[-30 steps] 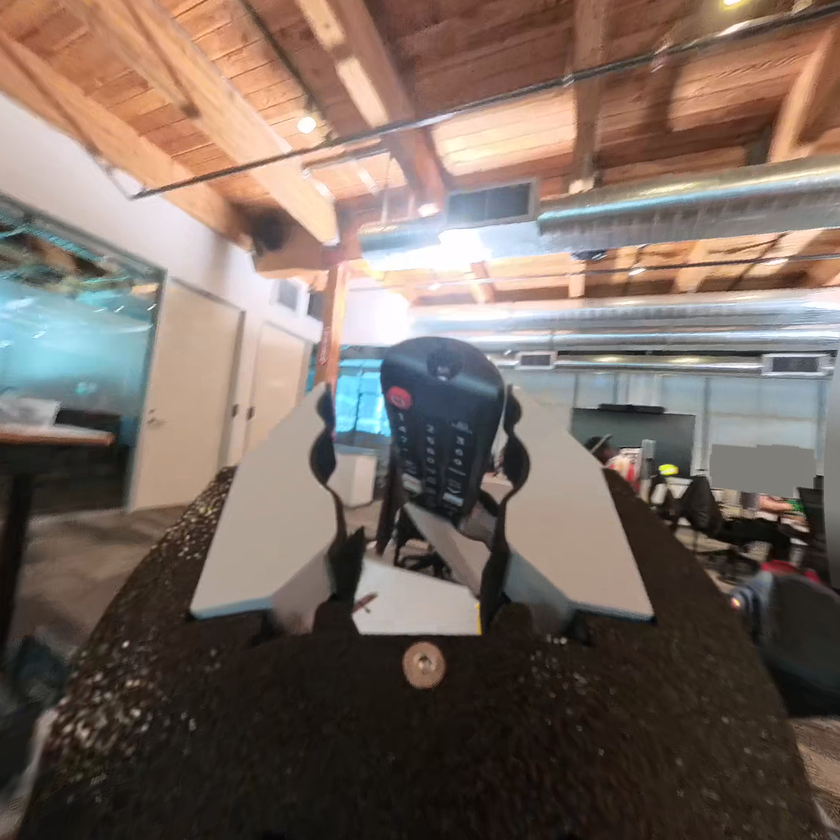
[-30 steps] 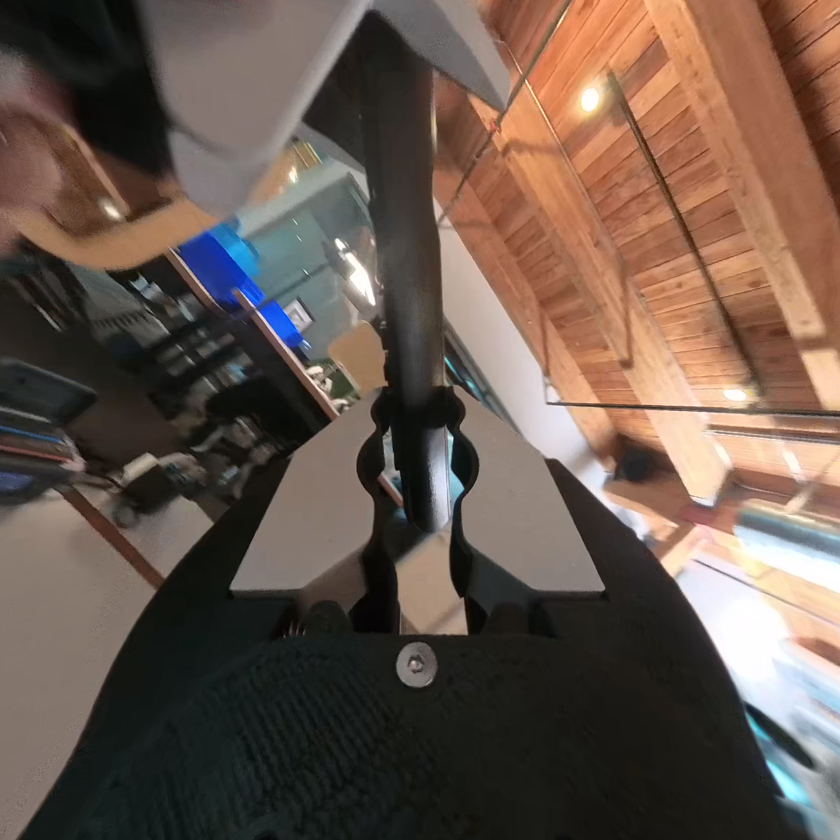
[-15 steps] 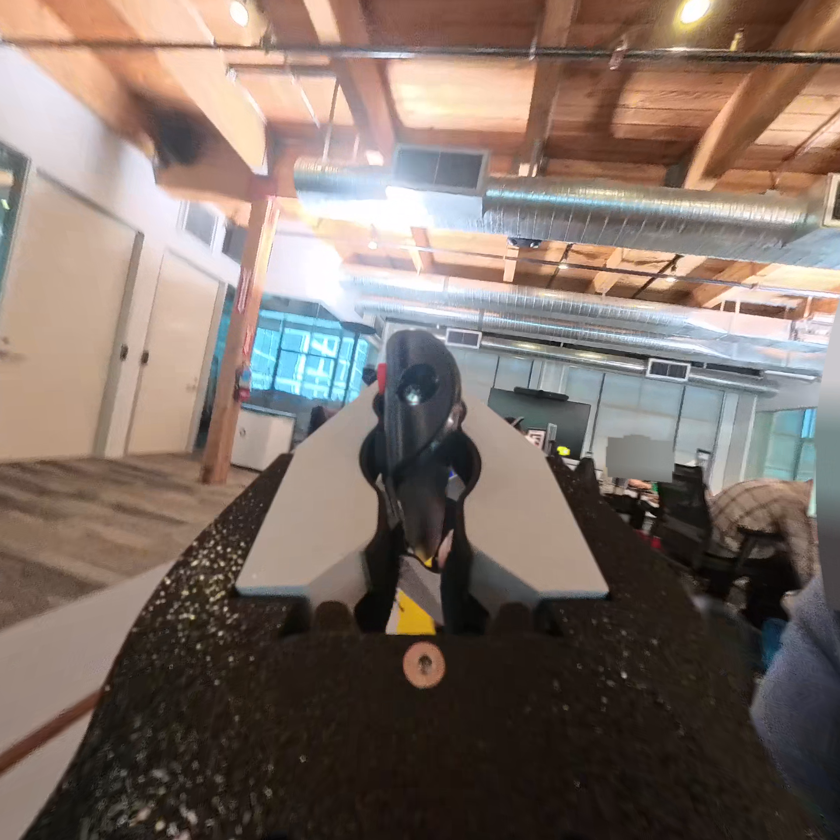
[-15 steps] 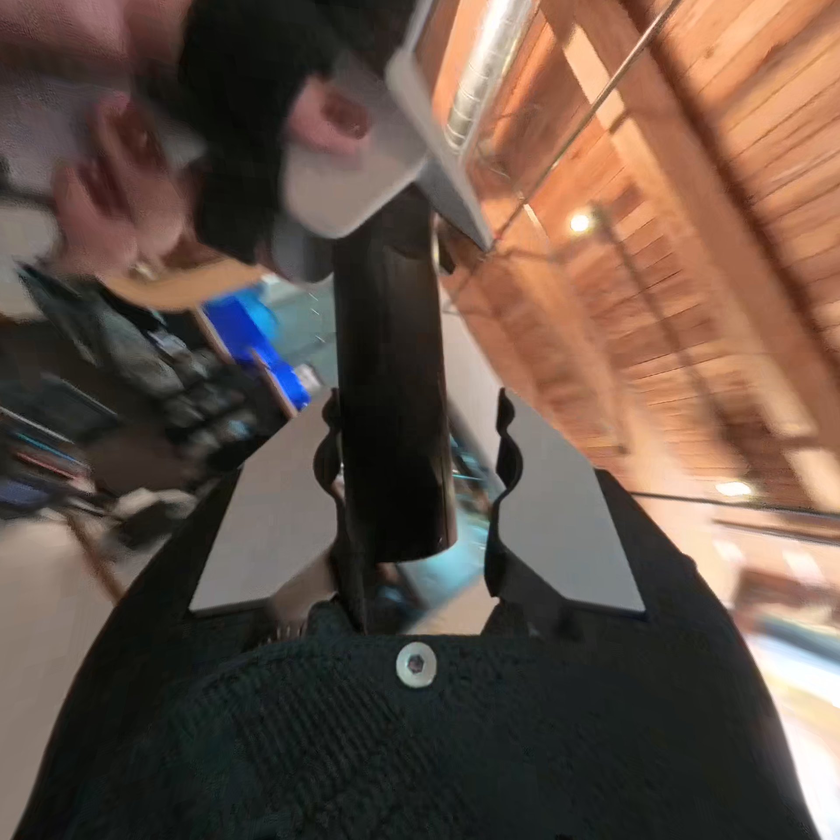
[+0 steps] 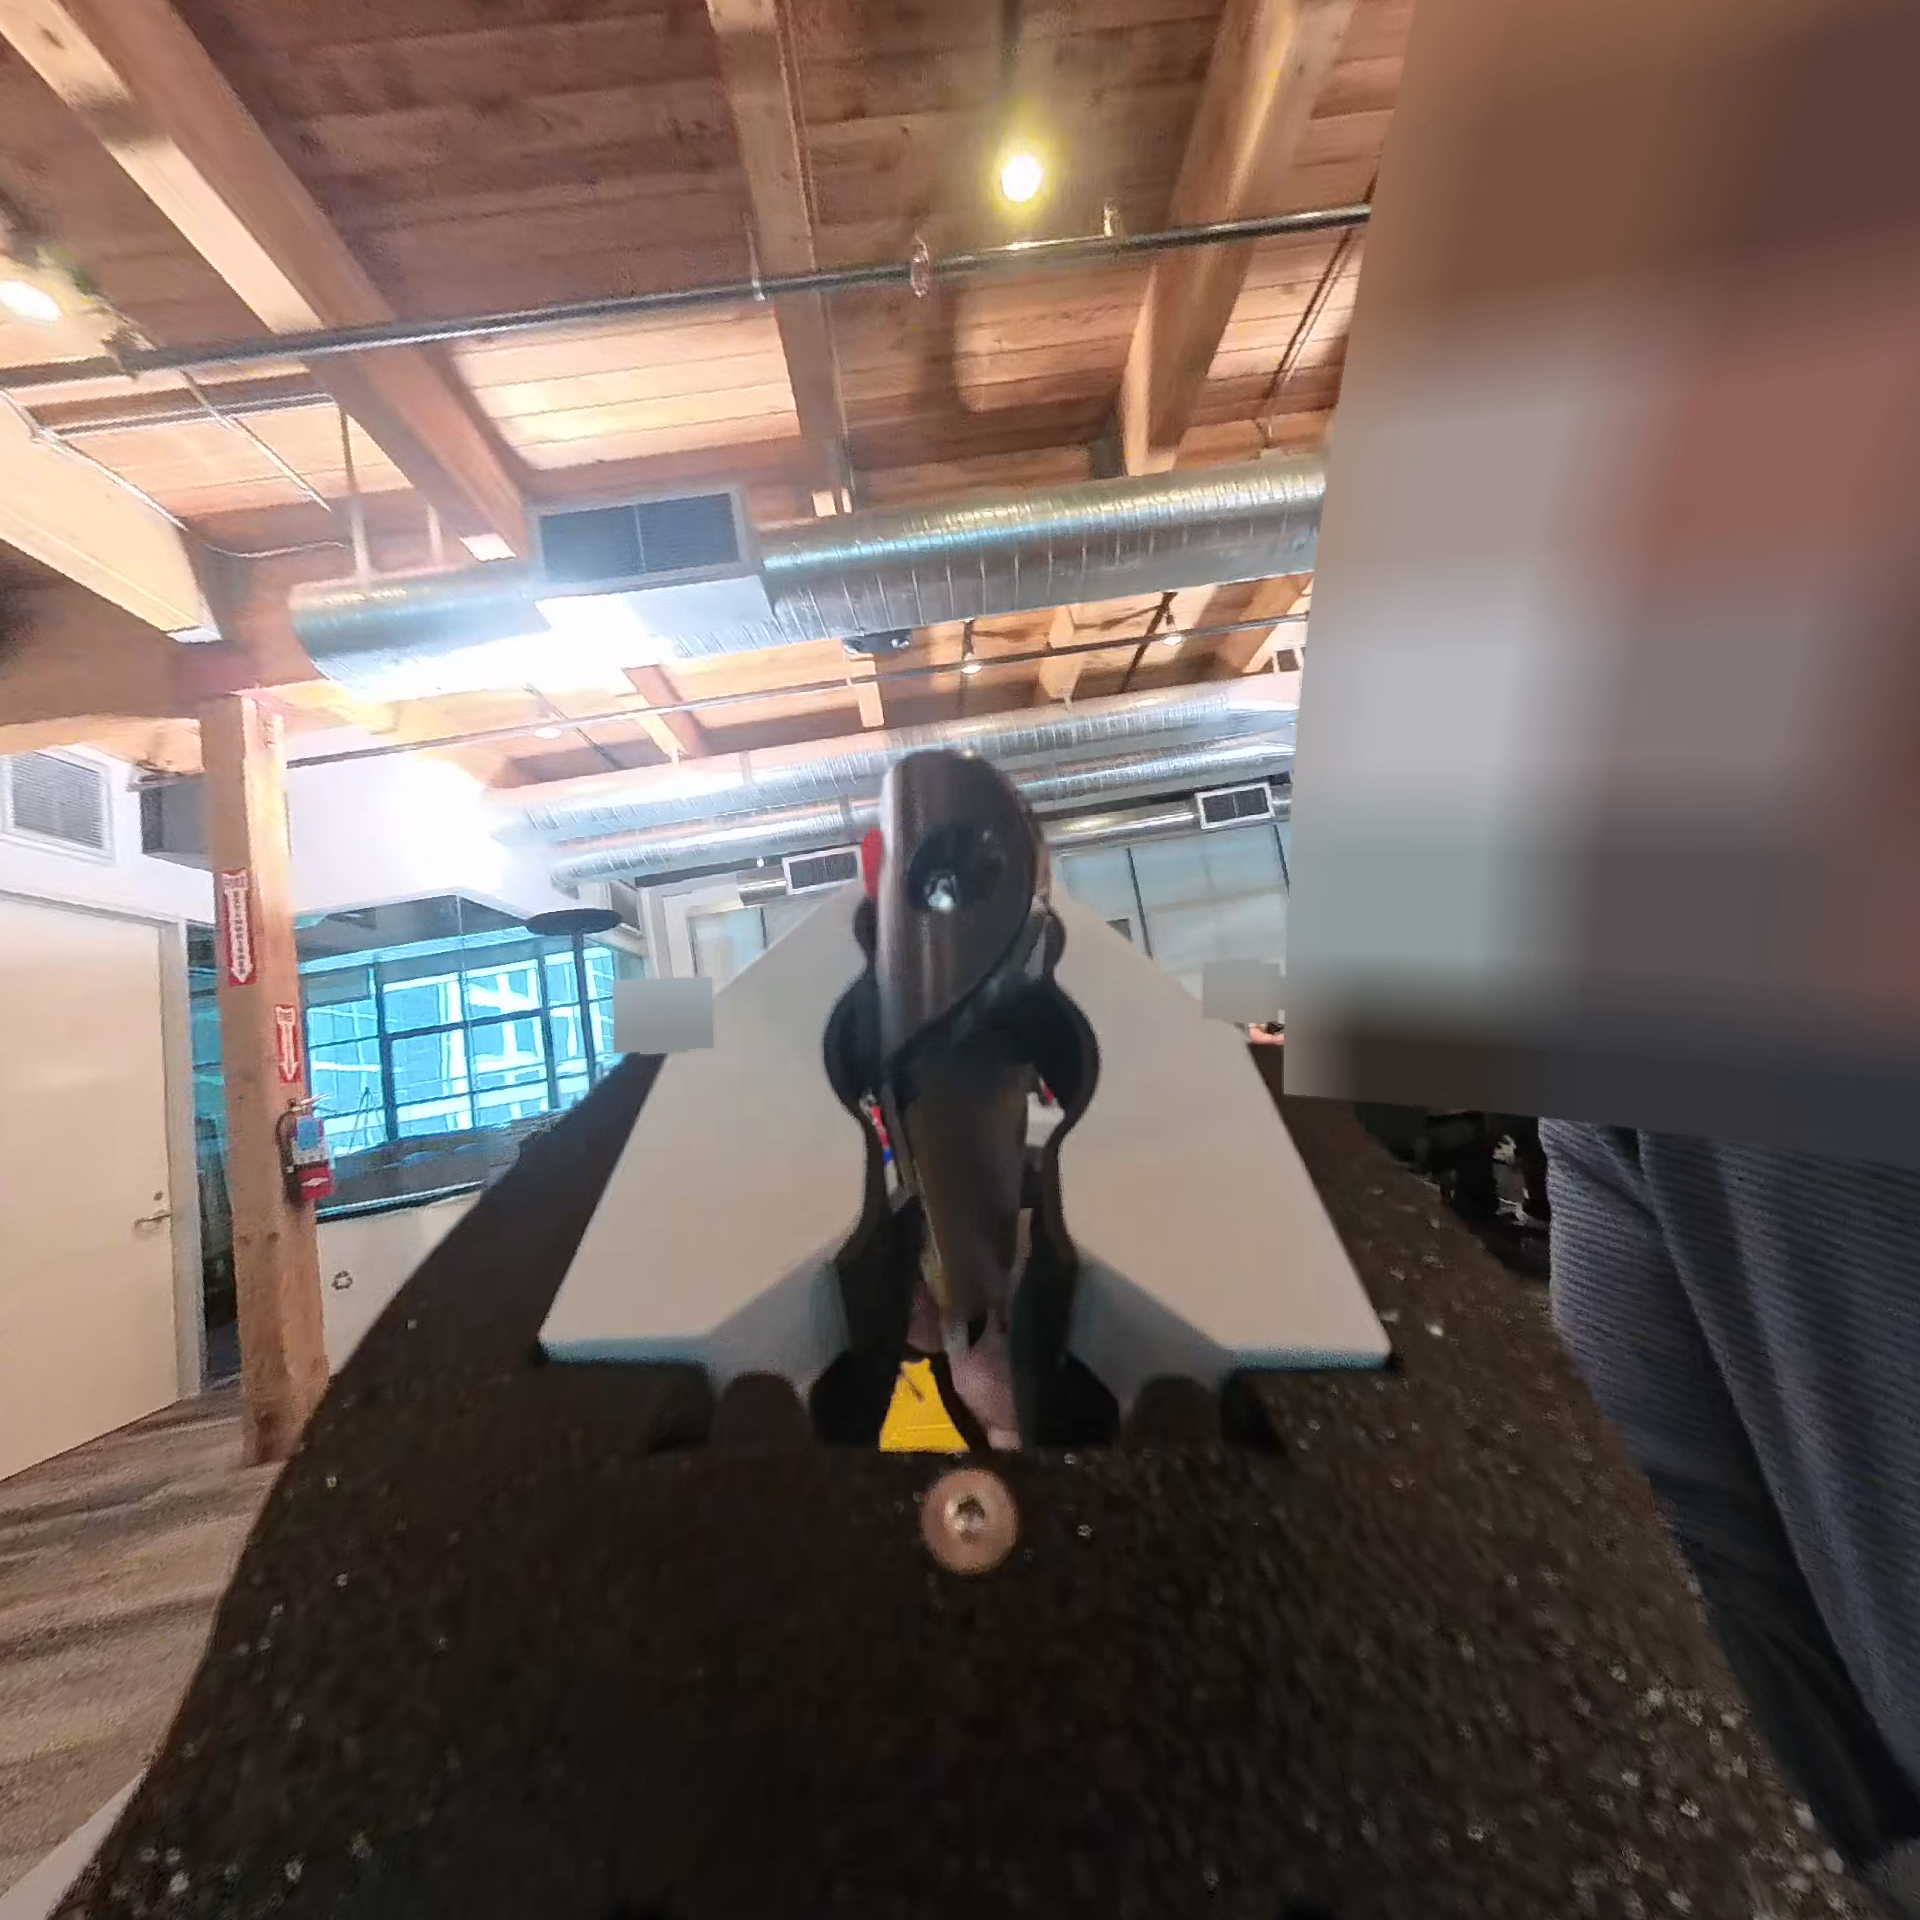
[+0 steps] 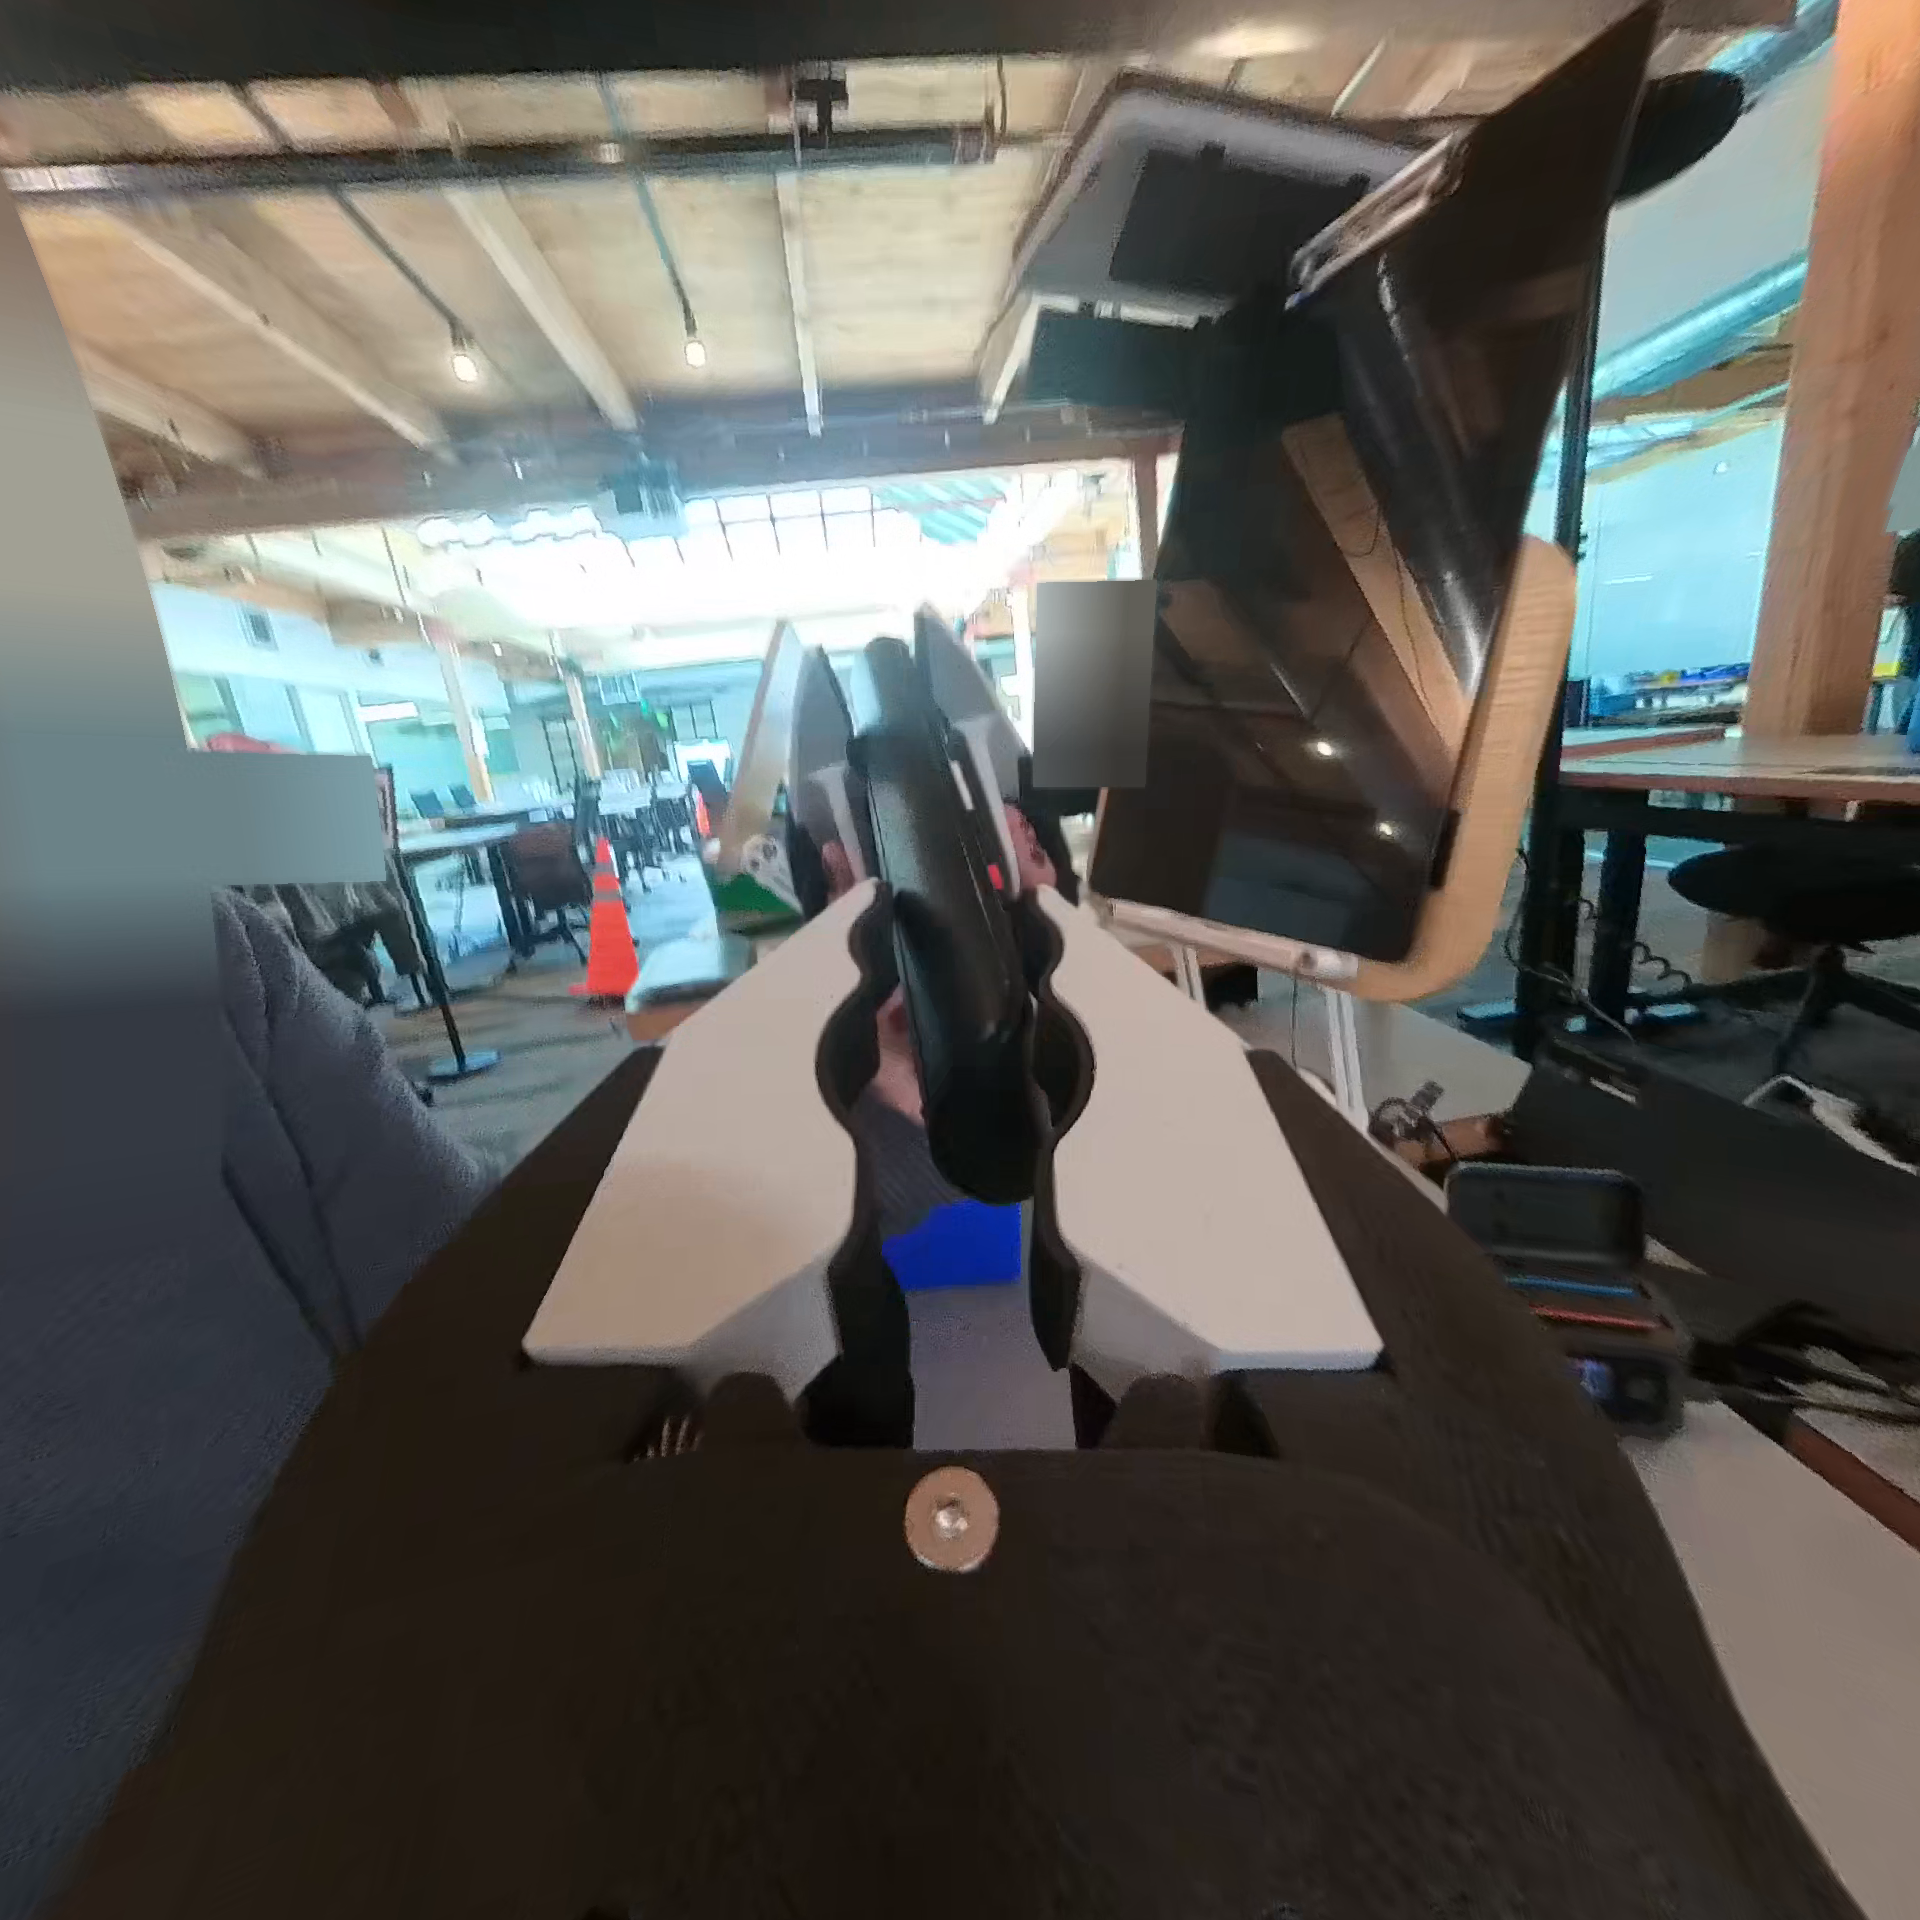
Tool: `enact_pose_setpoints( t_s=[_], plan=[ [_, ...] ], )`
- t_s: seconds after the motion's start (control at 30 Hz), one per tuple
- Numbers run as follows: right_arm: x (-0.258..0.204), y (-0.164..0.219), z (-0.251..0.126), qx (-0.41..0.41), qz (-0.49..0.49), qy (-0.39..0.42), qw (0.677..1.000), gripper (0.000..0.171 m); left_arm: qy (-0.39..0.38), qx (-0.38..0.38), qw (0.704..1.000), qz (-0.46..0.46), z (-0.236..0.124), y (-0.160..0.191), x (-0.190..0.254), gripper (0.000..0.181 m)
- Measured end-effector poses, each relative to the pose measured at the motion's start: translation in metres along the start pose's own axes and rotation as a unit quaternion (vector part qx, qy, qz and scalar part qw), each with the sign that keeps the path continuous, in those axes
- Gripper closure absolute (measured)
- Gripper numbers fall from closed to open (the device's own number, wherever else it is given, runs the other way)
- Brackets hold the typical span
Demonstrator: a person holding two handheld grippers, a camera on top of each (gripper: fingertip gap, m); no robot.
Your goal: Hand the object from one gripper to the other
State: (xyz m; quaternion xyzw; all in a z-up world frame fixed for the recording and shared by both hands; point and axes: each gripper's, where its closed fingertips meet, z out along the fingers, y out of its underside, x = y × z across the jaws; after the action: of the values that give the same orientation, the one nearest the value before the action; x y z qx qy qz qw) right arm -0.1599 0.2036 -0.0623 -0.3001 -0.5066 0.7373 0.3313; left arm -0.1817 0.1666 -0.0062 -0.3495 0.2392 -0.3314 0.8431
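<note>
- Left tongs (image 5: 961, 1023): clamped on the black remote (image 5: 956, 935), which stands edge-on between the fingers, its tip toward 12 o'clock.
- Right tongs (image 6: 951, 997): the remote's other end (image 6: 951, 987) lies between the fingers; the left finger appears slightly apart from it, so whether they grip cannot be told.
- Progress: receiving grip made; the right tongs' withdrawal remains.
</note>
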Motion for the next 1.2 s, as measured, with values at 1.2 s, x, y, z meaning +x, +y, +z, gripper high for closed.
enact_pose_setpoints(
  t_s=[1.2],
  plan=[
    [0.016,0.033,0.031,-0.1,-0.21,0.102,0.967,0.105,-0.112,-0.154,0.973,-0.129,-0.027,0.046,-0.05,0.152]
  ],
)
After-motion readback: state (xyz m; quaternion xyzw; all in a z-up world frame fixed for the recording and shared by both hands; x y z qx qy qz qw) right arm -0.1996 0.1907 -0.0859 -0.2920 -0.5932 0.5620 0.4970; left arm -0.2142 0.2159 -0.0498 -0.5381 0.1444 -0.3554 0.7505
